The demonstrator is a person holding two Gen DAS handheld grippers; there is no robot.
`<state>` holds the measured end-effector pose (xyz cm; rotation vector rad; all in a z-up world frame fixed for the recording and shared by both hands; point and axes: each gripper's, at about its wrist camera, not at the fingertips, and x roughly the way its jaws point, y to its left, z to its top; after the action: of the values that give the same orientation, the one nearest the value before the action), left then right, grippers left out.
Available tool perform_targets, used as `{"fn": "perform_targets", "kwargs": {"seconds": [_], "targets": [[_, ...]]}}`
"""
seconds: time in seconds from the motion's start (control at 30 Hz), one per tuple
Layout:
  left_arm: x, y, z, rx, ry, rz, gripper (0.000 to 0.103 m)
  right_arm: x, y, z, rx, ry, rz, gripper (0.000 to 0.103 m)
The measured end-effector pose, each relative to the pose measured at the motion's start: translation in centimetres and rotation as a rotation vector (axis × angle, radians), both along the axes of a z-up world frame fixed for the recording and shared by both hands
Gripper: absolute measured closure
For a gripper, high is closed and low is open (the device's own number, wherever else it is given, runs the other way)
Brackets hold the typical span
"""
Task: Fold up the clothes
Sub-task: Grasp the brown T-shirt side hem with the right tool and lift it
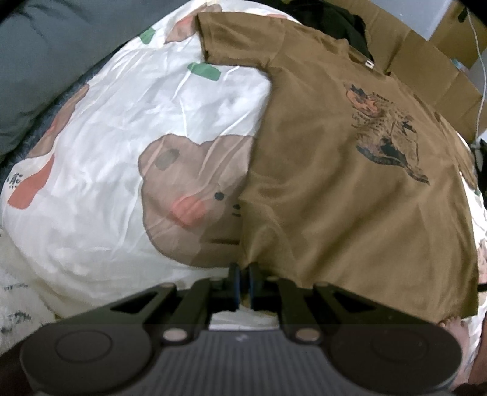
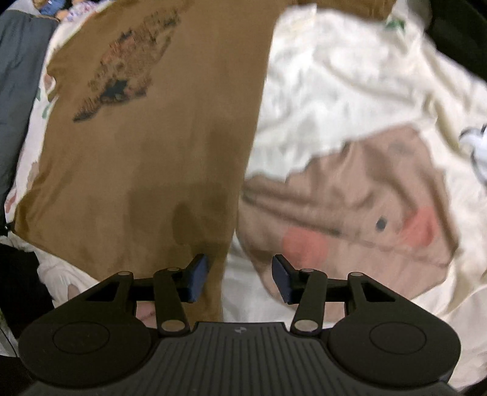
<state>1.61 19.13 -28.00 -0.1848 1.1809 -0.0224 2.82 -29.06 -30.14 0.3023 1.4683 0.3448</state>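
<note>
A brown T-shirt (image 1: 350, 198) with a dark animal print (image 1: 386, 131) lies spread flat on a white bedsheet (image 1: 106, 152) that bears cartoon bear faces. My left gripper (image 1: 243, 275) is shut at the shirt's near left hem corner, and the cloth edge runs down between its fingers. In the right wrist view the same T-shirt (image 2: 137, 152) fills the left half. My right gripper (image 2: 240, 275) stands open astride the shirt's near right edge. Its left pad (image 2: 199, 275) is over the brown cloth and its right pad (image 2: 281, 278) is over the bedsheet (image 2: 350, 91).
A grey-blue pillow or duvet (image 1: 39, 61) lies along the far left of the bed. Flattened cardboard boxes (image 1: 426, 61), a black garment (image 1: 350, 18) and a white cable (image 1: 482, 70) sit beyond the shirt's collar. Dark shapes edge the right wrist view (image 2: 456, 36).
</note>
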Motion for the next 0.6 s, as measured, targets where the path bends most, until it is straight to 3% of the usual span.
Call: {"fn": "perform_targets", "kwargs": {"seconds": [0.03,0.07,0.27,0.43,0.47,0.53,0.57,0.6], "targets": [[0.0,0.0,0.2,-0.001,-0.004,0.000,0.097,-0.1,0.2,-0.5,0.012,0.017,0.010,0.083],[0.0,0.1,0.4,-0.005,-0.010,0.003,0.097,-0.1,0.4,-0.6,0.027,0.025,0.014,0.099],[0.3,0.5,2.4,-0.045,-0.057,0.022,0.097,2.3,0.1,3.4,0.127,-0.076,-0.011,0.103],[0.9,-0.5,3.8,-0.040,-0.082,-0.006,0.097,2.4,0.2,3.2,0.031,-0.018,-0.008,0.100],[0.9,-0.5,3.8,-0.040,-0.082,-0.007,0.097,2.1,0.3,2.7,0.022,0.004,-0.005,0.095],[1.0,-0.8,3.9,-0.035,-0.080,-0.013,0.097,1.0,0.9,1.0,0.027,0.062,0.003,0.067],[1.0,-0.9,3.9,-0.033,-0.078,-0.016,0.097,0.5,1.2,0.1,0.029,0.090,0.008,0.044],[1.0,-1.0,3.9,-0.030,-0.077,-0.018,0.097,-0.2,1.7,-0.6,0.024,0.102,0.012,0.039]]}}
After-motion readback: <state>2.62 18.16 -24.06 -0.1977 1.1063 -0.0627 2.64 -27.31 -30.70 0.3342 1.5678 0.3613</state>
